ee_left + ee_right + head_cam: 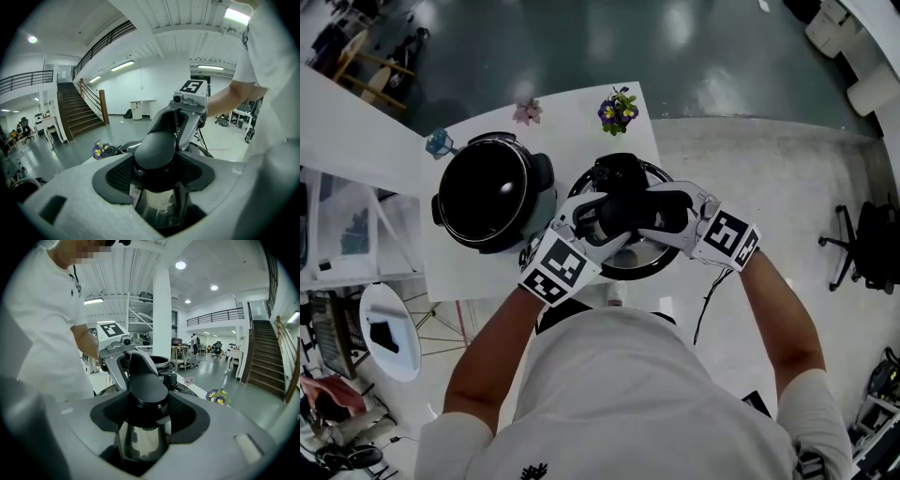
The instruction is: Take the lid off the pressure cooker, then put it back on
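**Lid held by its handle, pot open beside it**

The pot (492, 187) stands open at the left of the table (572, 131), its dark inside bare; small flowers (619, 111) sit at the far edge.

Just right of the pot is the lid (623, 267), level; whether it rests on the table or hangs just above it I cannot tell.

The left tool (158, 173) is closed on the black handle (157, 150), pads pressing both flanks; the right tool (143, 416) grips the same handle from the opposite side, jaws fairly wide but firmly on it.

The lid looks like polished steel: probably heavy, rigid and slick on the dome; the moulded handle is the sound place to hold it. A grip from each side should keep it from tipping; it likely needs to stay flat to seat on the pot's rim.
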`<state>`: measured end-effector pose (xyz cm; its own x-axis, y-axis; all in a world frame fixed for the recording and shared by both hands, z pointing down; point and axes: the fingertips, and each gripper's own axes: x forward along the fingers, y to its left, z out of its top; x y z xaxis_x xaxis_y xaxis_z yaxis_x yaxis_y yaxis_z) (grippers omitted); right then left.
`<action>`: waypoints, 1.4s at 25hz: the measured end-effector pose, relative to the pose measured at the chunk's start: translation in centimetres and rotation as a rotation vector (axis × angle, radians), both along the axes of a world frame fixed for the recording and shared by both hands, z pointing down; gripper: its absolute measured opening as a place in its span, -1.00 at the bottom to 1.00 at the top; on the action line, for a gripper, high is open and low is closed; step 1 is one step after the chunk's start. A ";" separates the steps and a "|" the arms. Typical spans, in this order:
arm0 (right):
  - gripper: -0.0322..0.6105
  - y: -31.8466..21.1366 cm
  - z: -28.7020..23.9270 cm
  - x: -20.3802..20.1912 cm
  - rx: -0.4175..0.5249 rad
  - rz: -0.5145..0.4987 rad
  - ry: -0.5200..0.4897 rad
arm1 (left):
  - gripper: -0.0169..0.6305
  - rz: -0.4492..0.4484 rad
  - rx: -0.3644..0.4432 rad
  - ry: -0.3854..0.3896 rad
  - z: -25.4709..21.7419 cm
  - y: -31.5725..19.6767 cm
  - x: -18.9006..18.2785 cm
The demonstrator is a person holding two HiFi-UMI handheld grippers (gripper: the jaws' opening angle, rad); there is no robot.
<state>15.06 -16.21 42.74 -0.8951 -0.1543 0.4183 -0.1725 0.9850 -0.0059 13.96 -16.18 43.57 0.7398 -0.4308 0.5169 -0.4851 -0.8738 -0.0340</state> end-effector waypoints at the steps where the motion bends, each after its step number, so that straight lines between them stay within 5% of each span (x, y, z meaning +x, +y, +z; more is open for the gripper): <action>1: -0.08 0.0 0.6 0.0 -0.002 0.000 0.001 | -0.09 0.000 -0.003 -0.003 0.5 0.0 0.0; 19: -0.08 -0.3 9.5 0.4 -0.051 0.032 0.029 | -0.09 0.003 -0.077 -0.067 10.0 -0.1 0.3; 35: -0.08 -0.8 14.7 0.4 -0.057 0.056 0.052 | -0.13 0.008 -0.063 -0.155 15.1 -0.6 0.1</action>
